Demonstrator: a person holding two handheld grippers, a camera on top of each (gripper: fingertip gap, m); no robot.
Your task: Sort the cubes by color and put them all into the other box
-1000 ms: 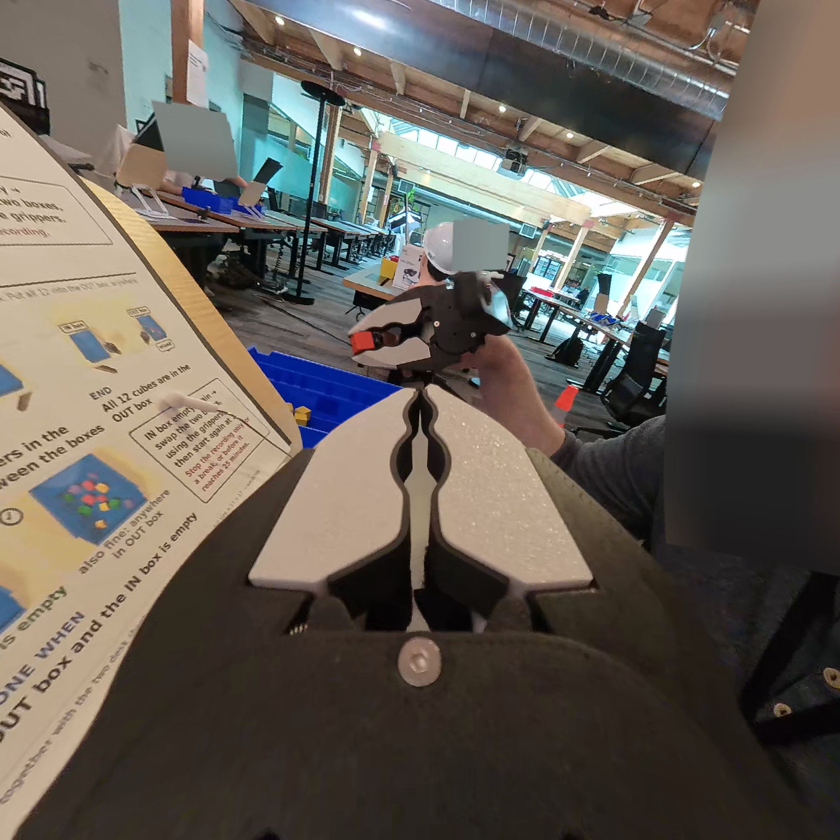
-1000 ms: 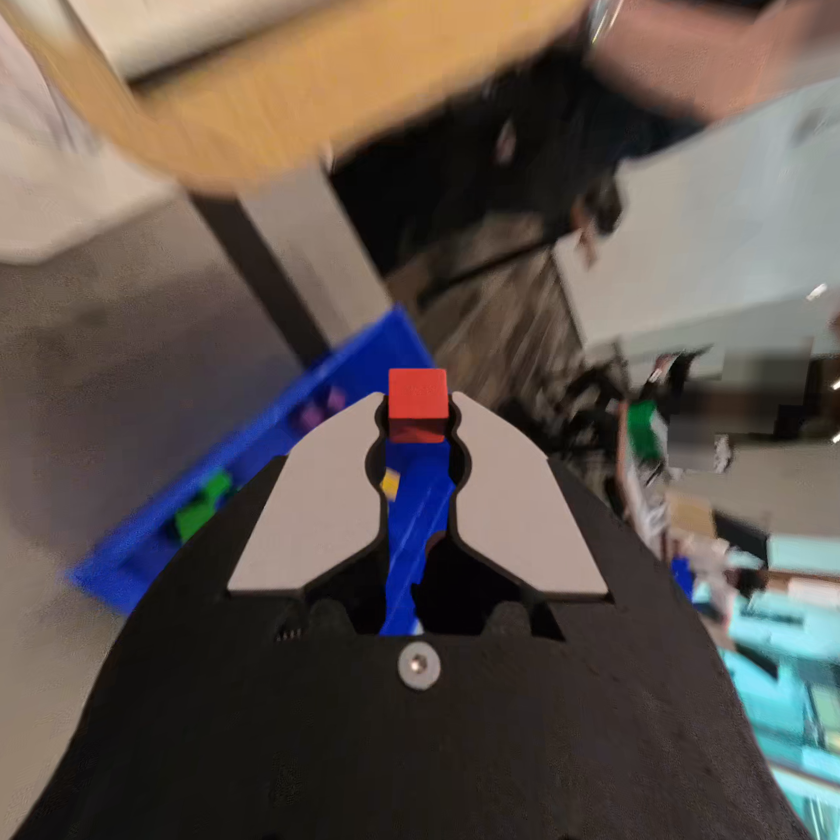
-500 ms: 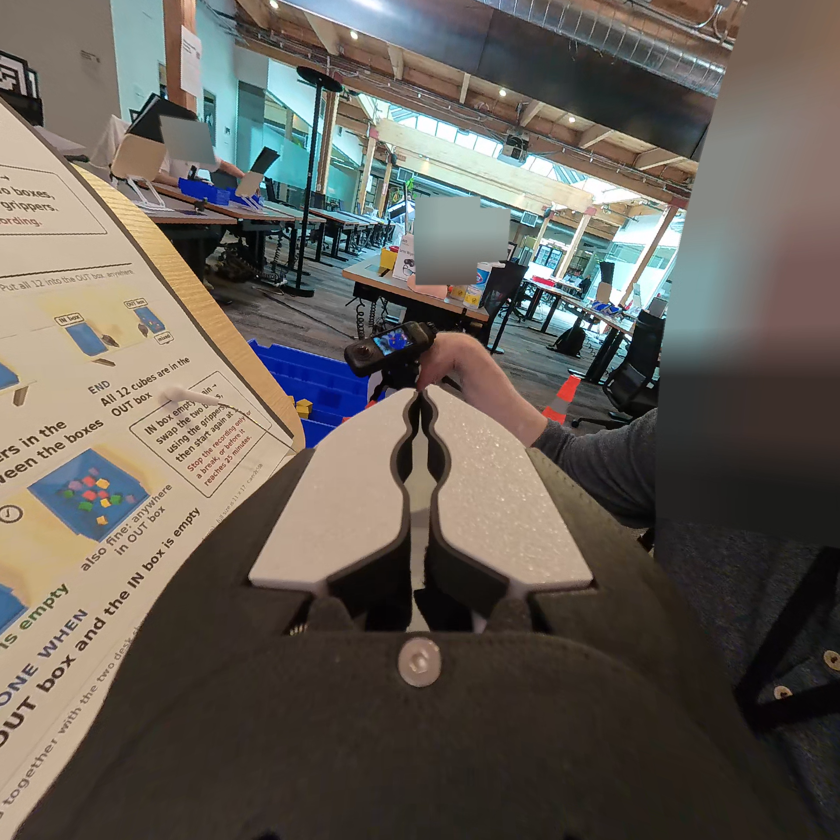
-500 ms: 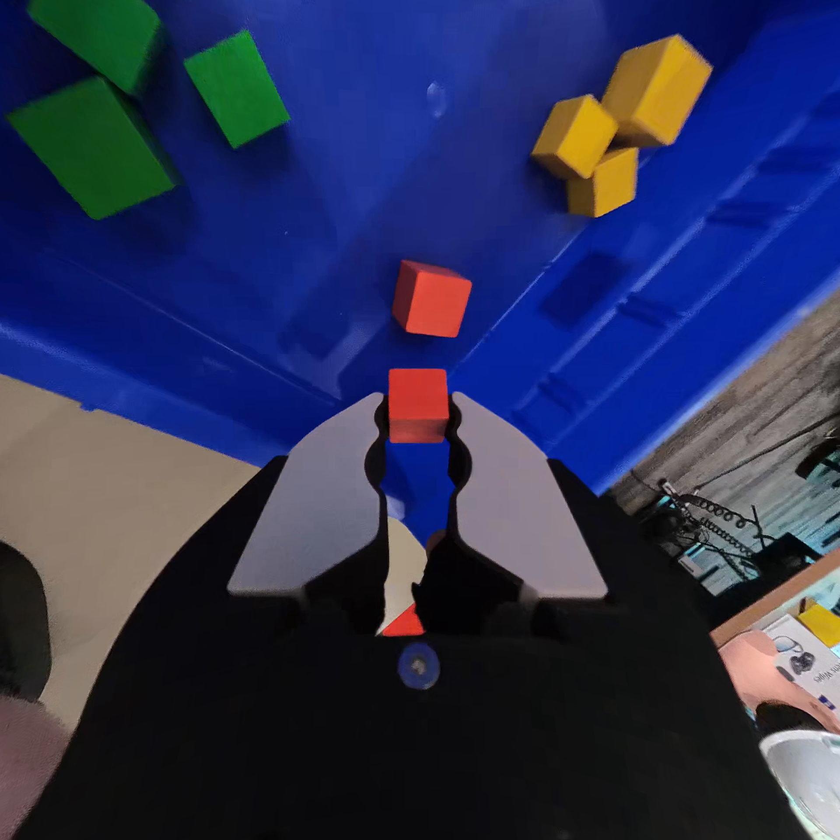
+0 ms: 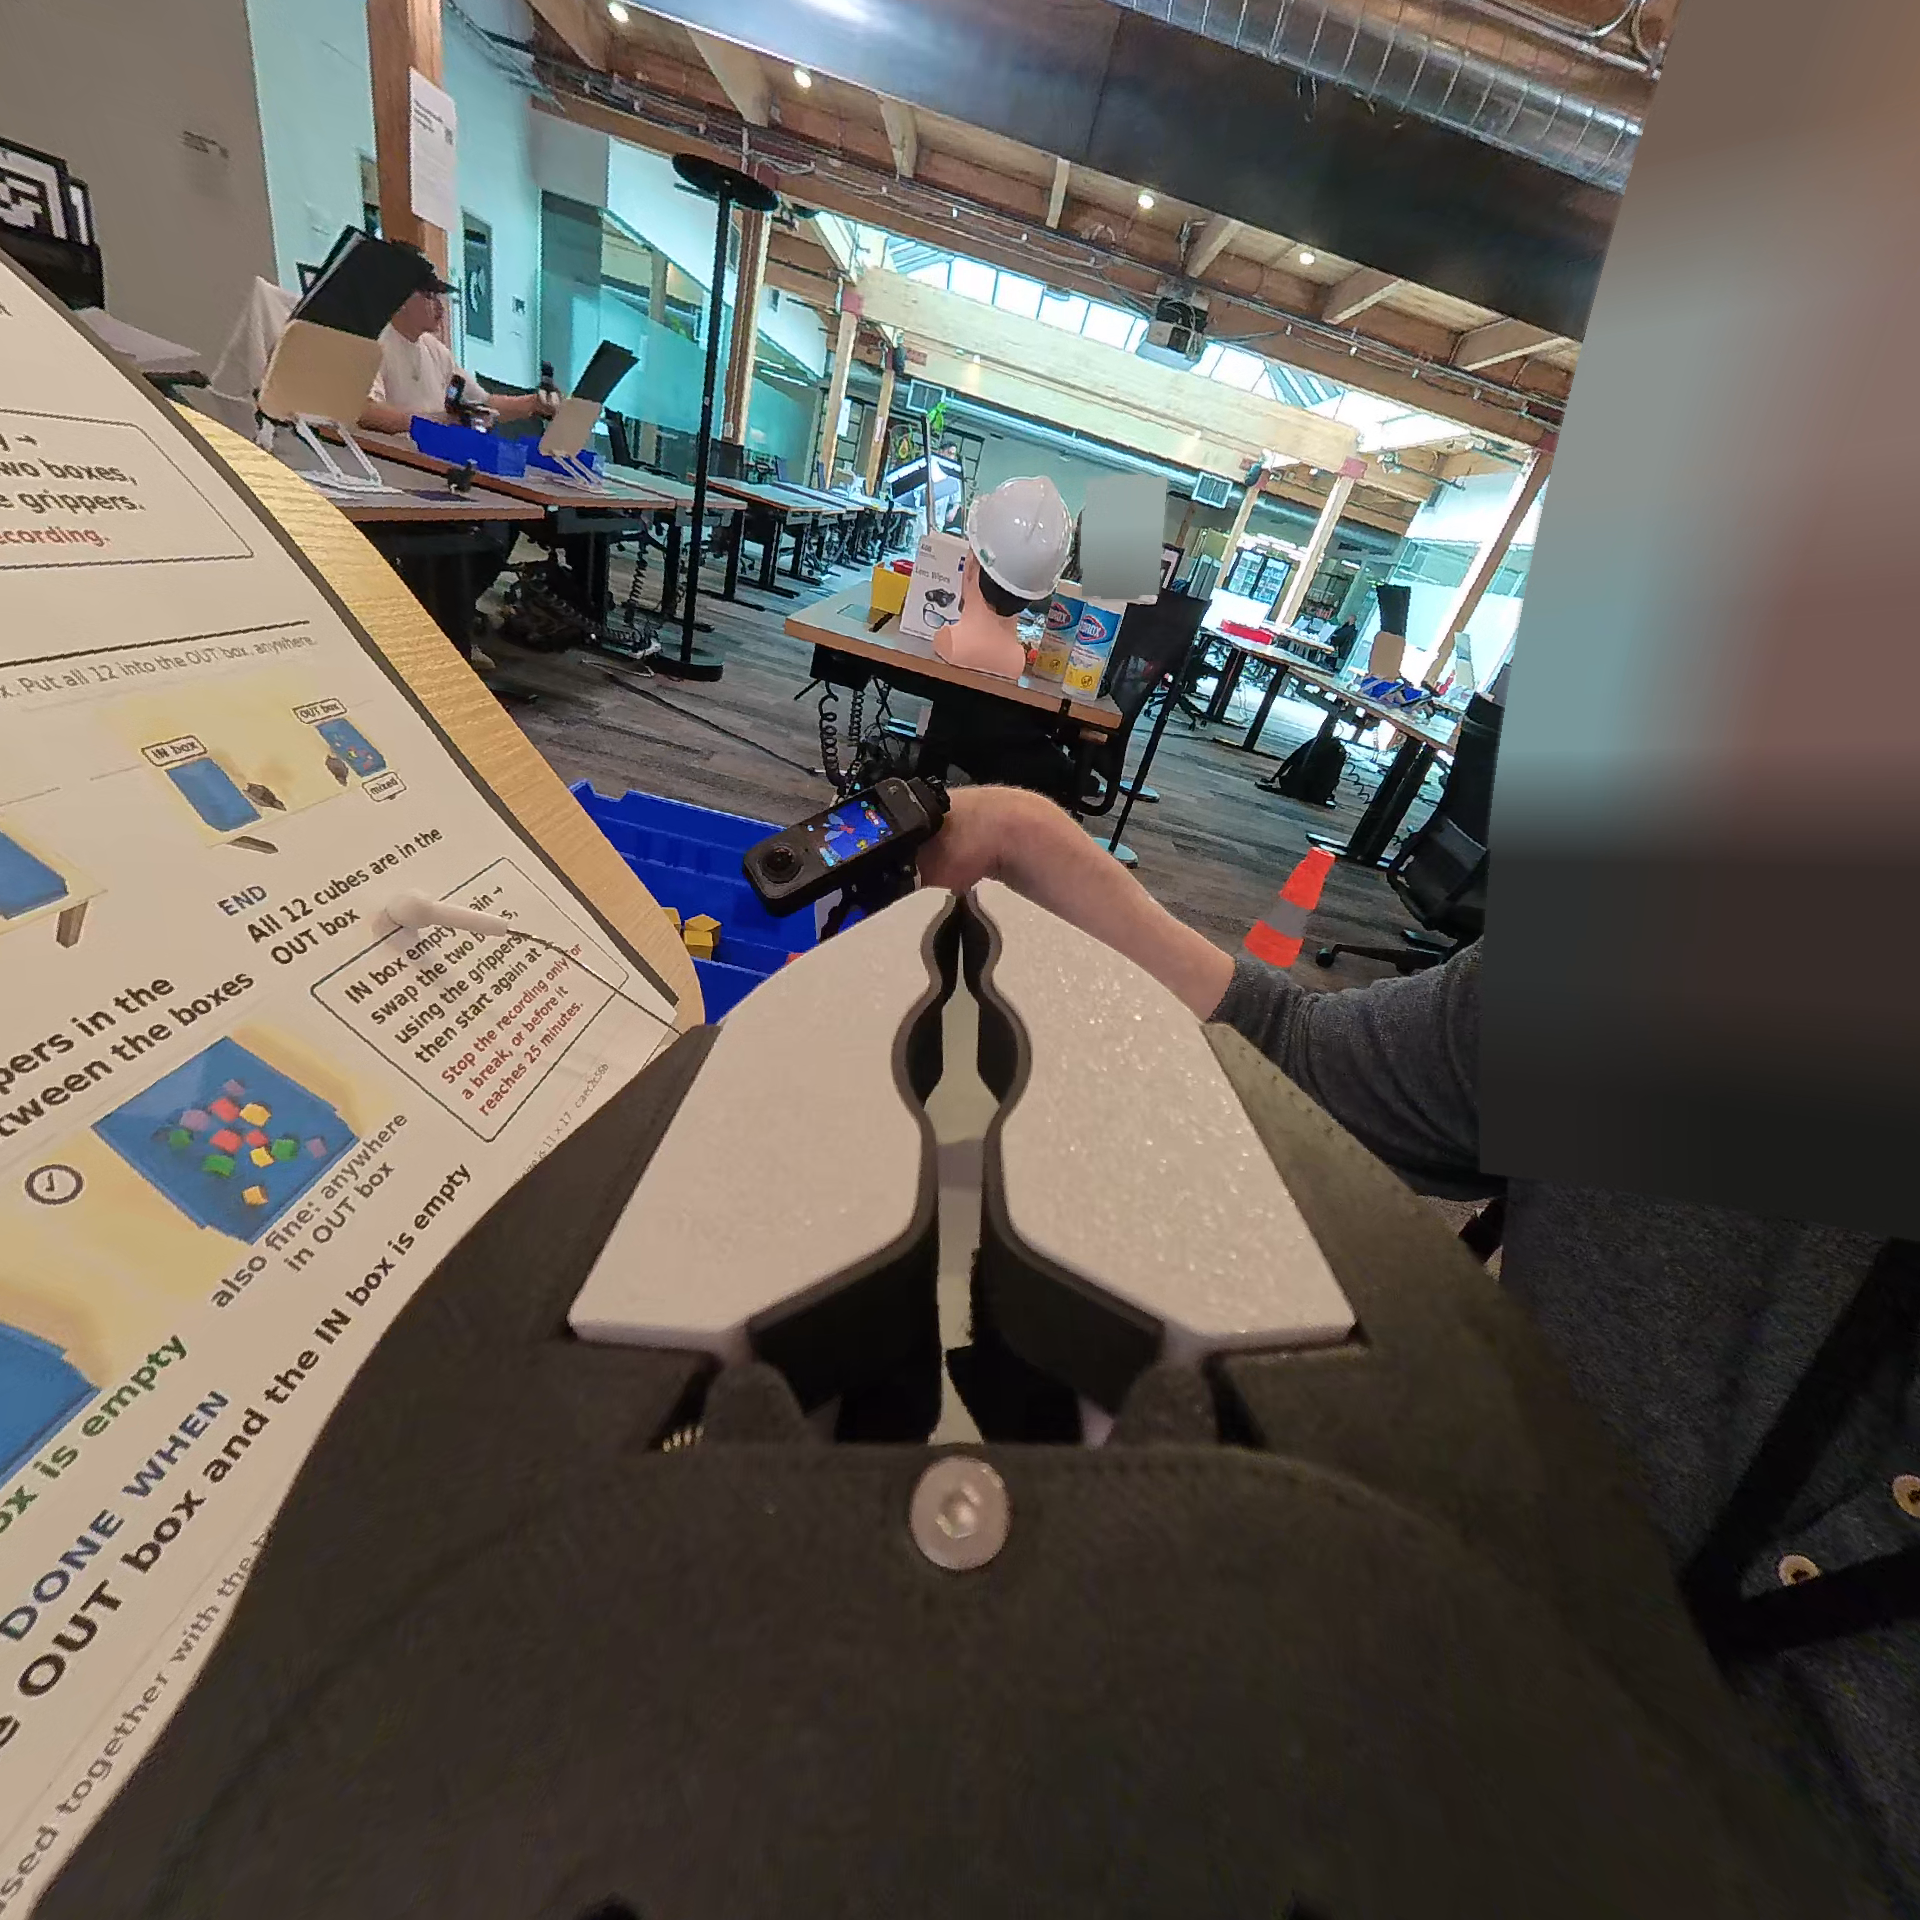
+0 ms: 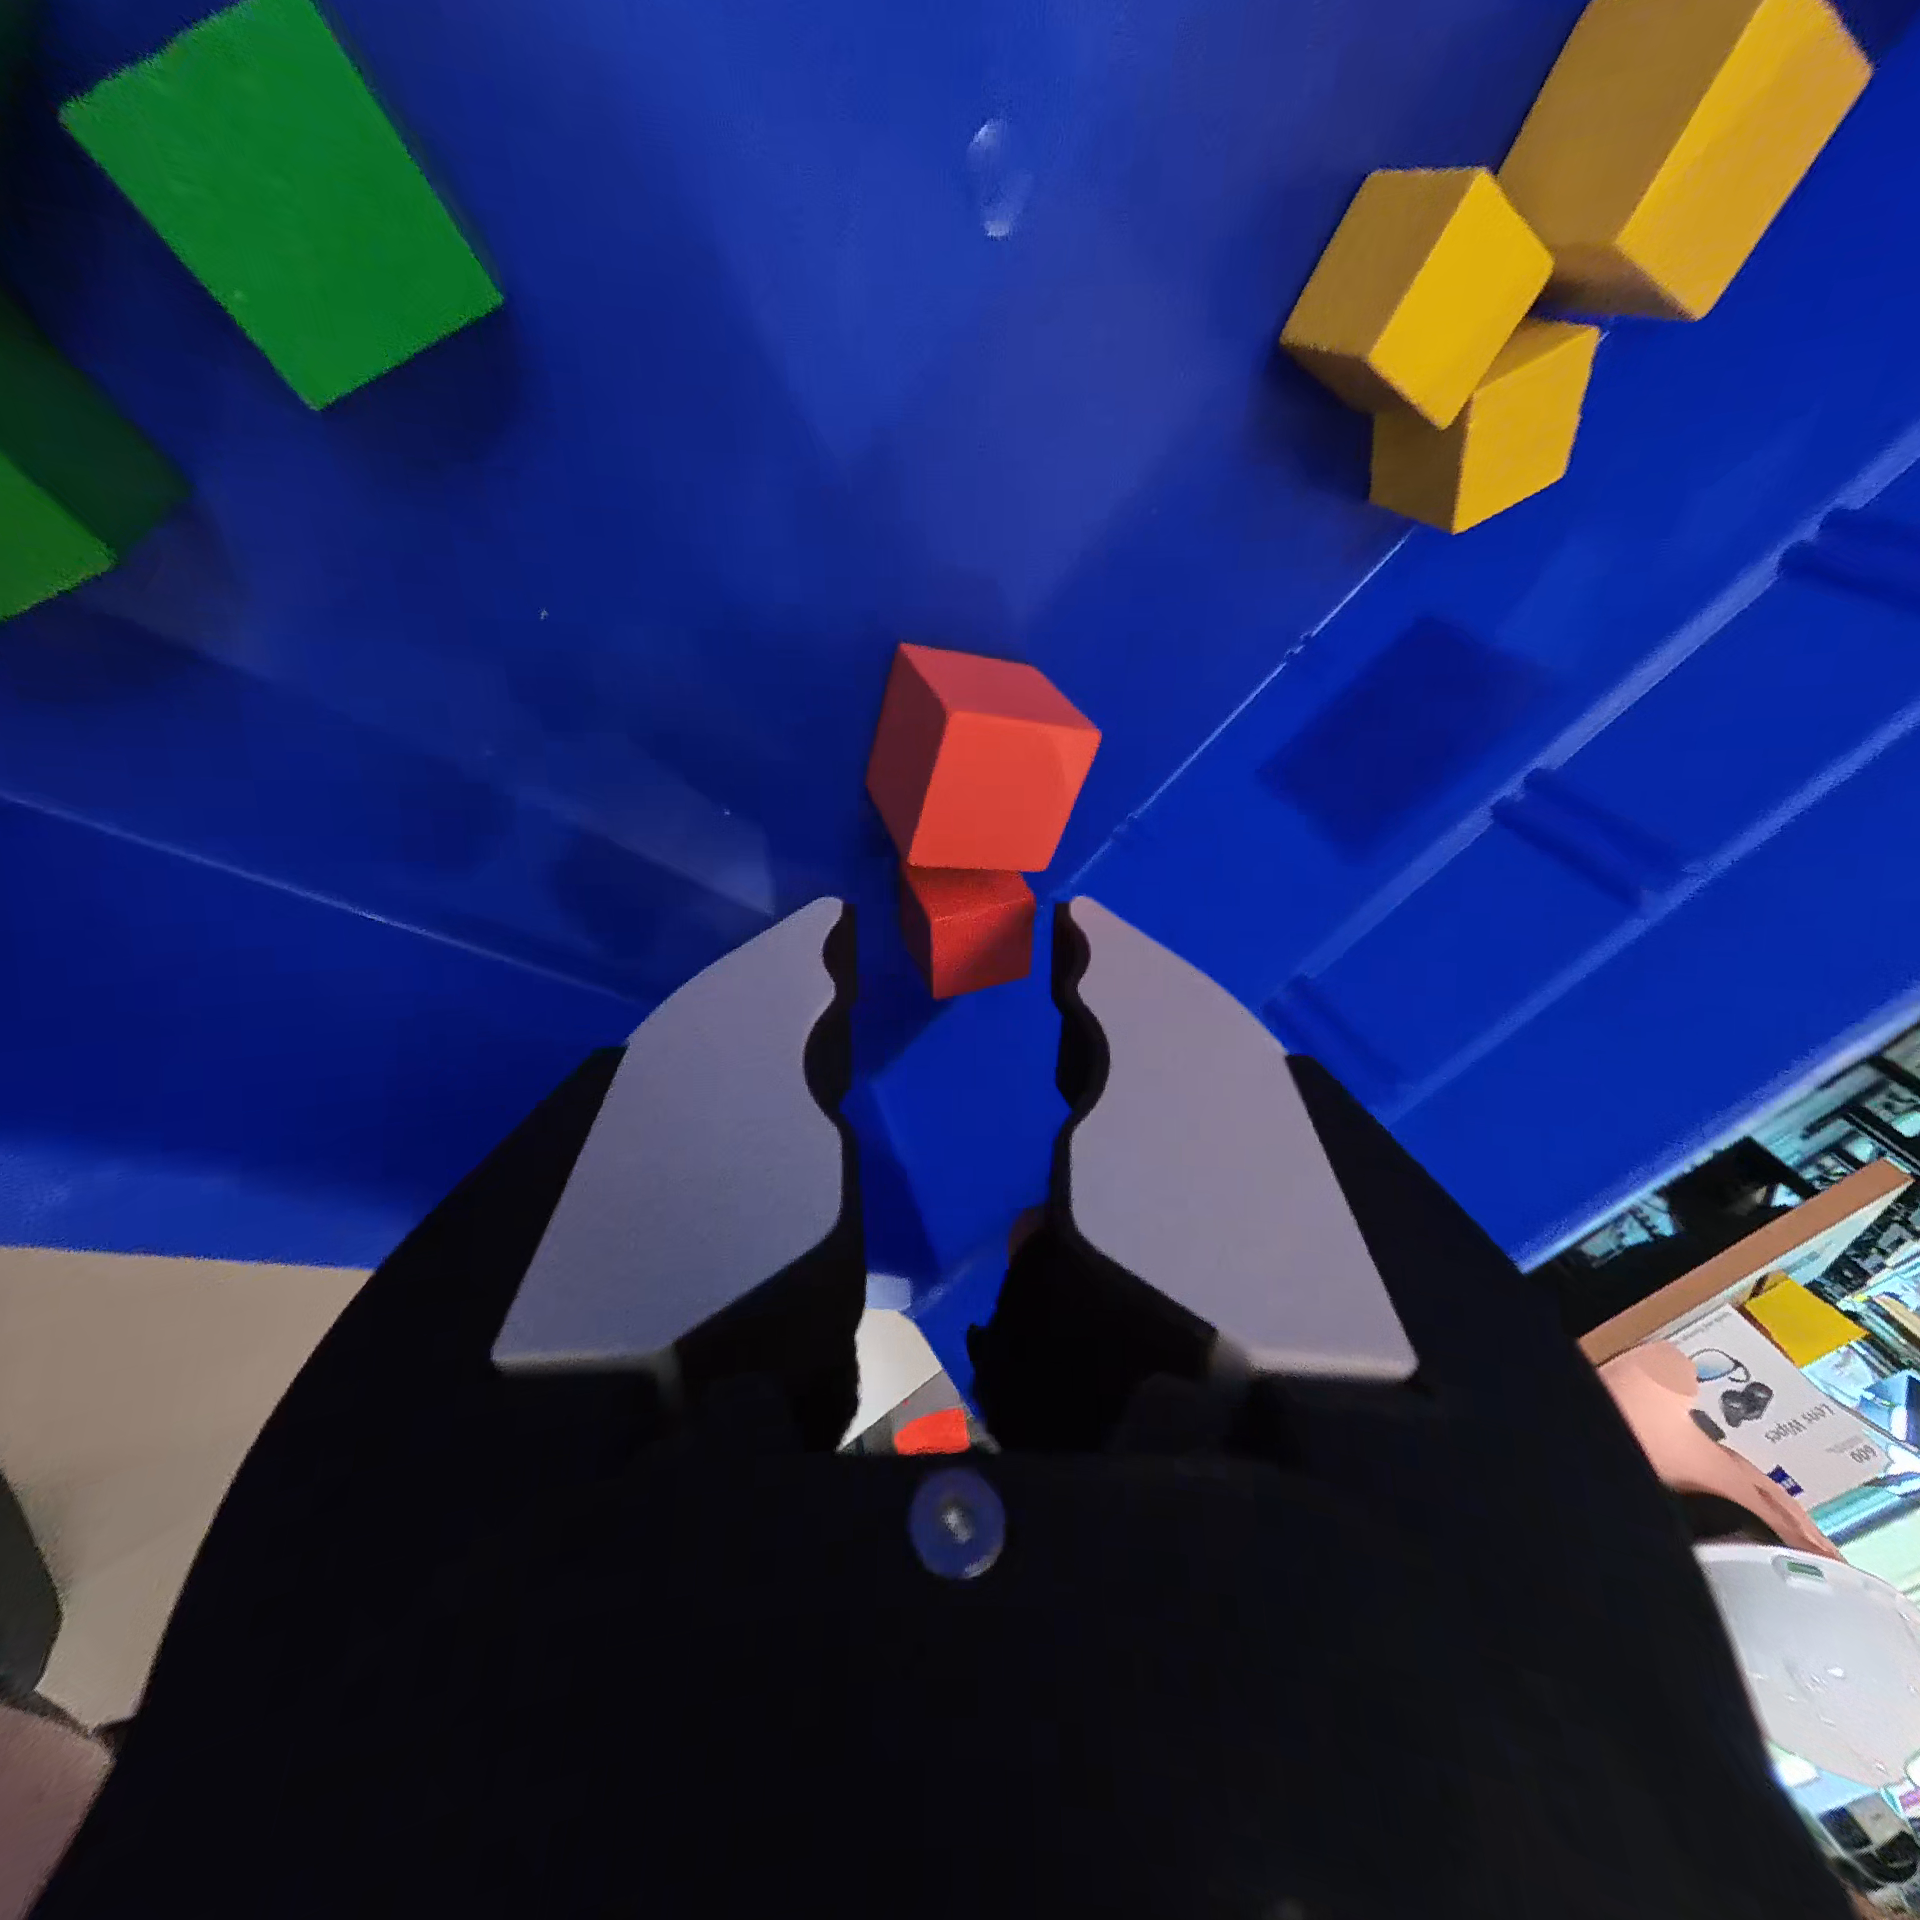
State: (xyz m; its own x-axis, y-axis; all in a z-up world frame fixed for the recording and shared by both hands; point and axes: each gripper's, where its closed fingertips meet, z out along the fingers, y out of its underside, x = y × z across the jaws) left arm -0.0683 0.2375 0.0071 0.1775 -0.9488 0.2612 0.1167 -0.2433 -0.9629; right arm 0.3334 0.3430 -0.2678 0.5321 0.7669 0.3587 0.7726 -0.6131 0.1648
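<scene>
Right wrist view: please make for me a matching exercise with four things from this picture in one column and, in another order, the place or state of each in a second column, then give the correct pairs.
Things:
1. green wooden blocks
2. yellow wooden cubes
3. darker red wooden cube
4. right claw

Places or states:
A. grouped at the upper right of the blue plastic box
B. open, its fingers not touching anything
C. at the upper left of the box floor
D. between the spread fingertips, against the brighter red wooden cube

Pairs: 1-C, 2-A, 3-D, 4-B
</scene>
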